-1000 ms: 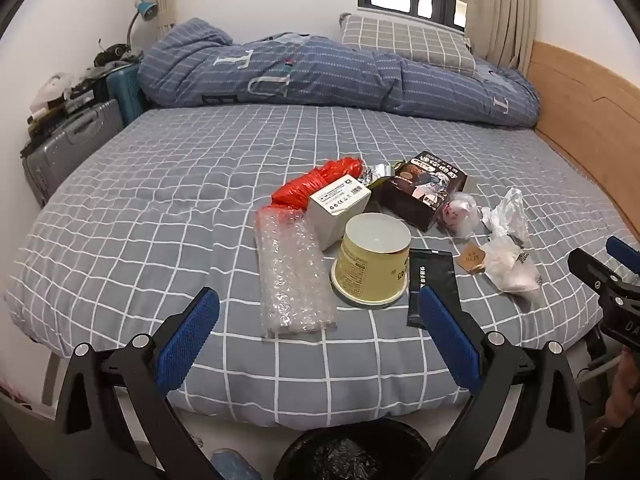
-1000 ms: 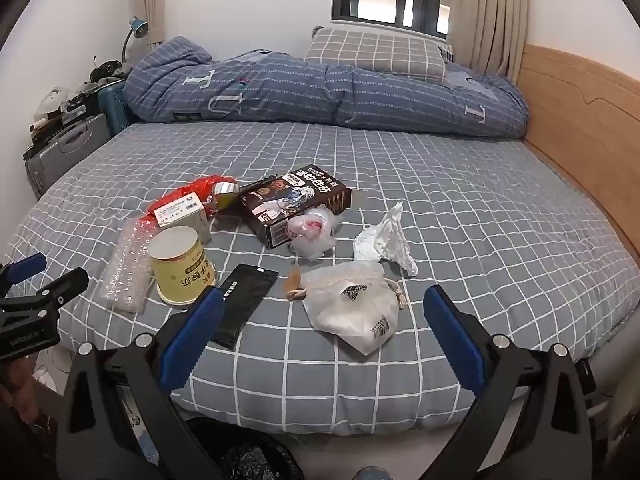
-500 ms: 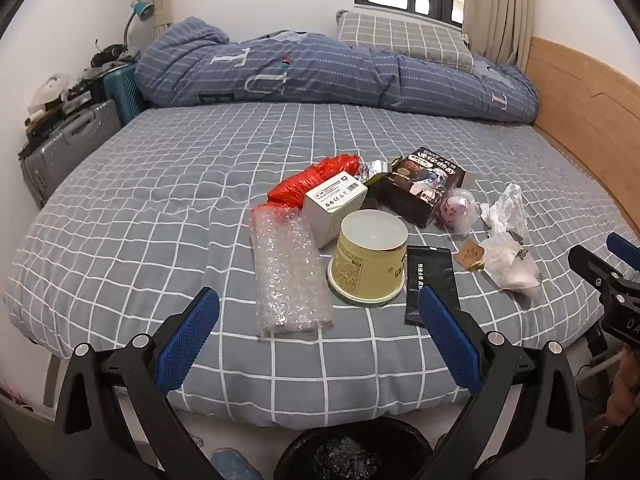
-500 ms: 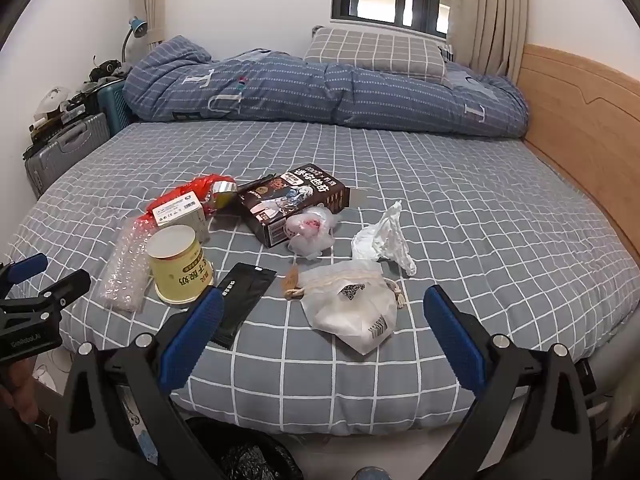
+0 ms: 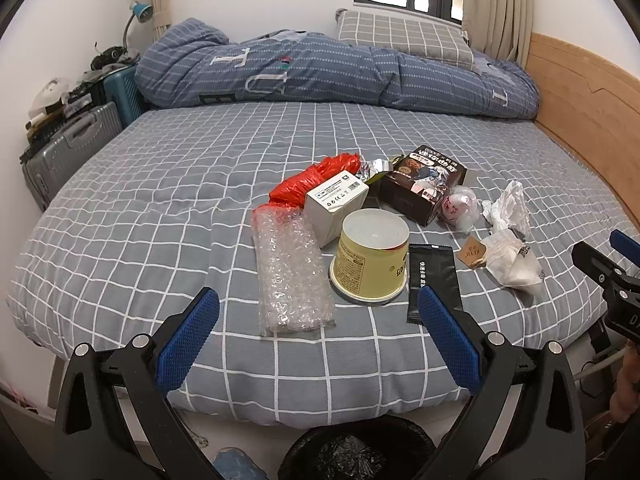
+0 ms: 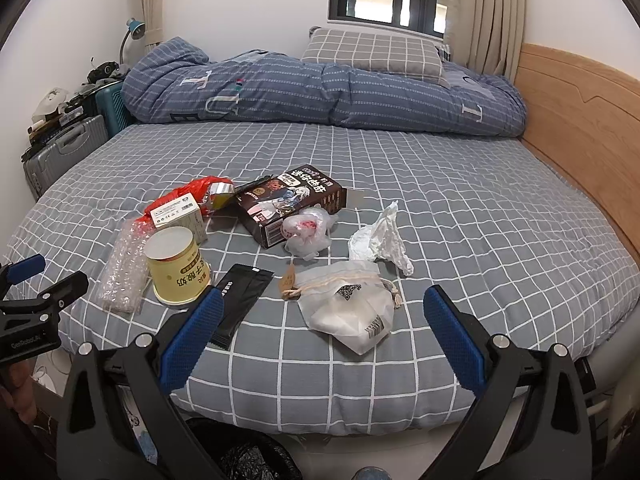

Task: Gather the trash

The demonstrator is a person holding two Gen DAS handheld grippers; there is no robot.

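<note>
1. The bed (image 5: 168, 208) serves as the sorting surface: all the rubbish lies in one cluster near its foot edge, within reach of both tools
2. The black-lined bin (image 5: 356, 454) sits on the floor just below that edge, between the two grippers, probably so each piece can be dropped straight down
3. The left gripper (image 5: 320, 338) hangs ahead of the bed edge with its blue pads spread wide and nothing between them, lined up roughly with the bubble wrap (image 5: 290, 272) and the yellow cup (image 5: 372, 258), which stands upside down on its rim
4. The right gripper (image 6: 324, 336) is likewise wide open and empty, framing the white drawstring pouch (image 6: 352, 312), likely its first pick
5. Behind the cup, the dark box (image 6: 290, 202), the white carton (image 5: 334, 206) and the red bag (image 5: 316, 178) touch or overlap, so front items should go first
6. Smaller bits: the black sachet (image 6: 242, 300) beside the cup, the crumpled tissue (image 6: 380, 238) and the clear wrapper (image 6: 306, 230) against the dark box
</note>
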